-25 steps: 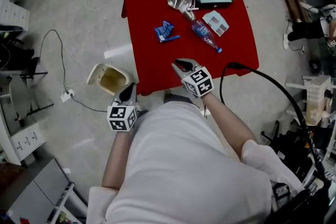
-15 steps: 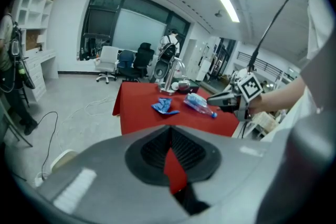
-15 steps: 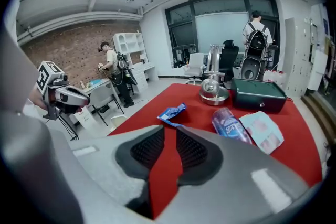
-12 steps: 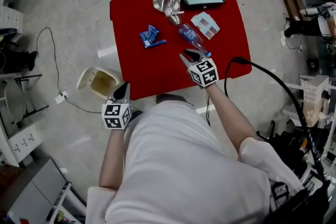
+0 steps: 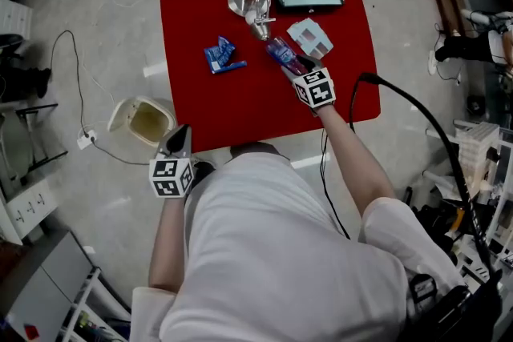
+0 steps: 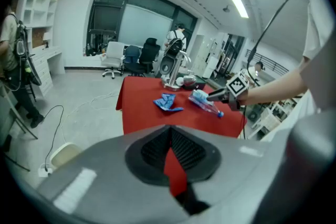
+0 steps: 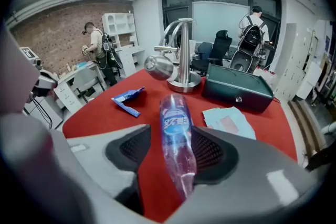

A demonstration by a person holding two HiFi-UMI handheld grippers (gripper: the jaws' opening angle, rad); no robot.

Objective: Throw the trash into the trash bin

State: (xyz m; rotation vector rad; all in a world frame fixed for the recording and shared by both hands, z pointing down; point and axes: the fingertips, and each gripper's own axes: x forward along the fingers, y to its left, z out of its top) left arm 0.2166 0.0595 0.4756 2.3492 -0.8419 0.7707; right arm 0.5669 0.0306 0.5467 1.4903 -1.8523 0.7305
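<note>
Your right gripper [image 5: 298, 70] has just been opening. Its 2 jaws straddle, without pressing, the clear, crumpled, blue-labelled bottle [image 7: 176, 139] lying on the red table [image 5: 240, 104]. Your left gripper [image 6: 169, 136] is closed and empty.

Left gripper [image 6: 169, 139]: grey jaws with dark ribbed pads fill lower frame, tips together, nothing between.
Red-cloth-covered table [image 6: 142, 110] beyond jaws, mid-frame.
Crumpled blue plastic wrapper [image 6: 166, 103] on table, near centre.
Clear plastic bottle with blue label [image 6: 201, 98] lying on table, right of wrapper.
Right gripper [image 6: 211, 96] with black-and-white marker cube reaches over table's right side; jaws just opening, tips at bottle.
Chrome metal stand [image 6: 173, 68] at table's far edge.
Cream plastic bin [image 6: 63, 155] on floor left of table, partly hidden.
</note>
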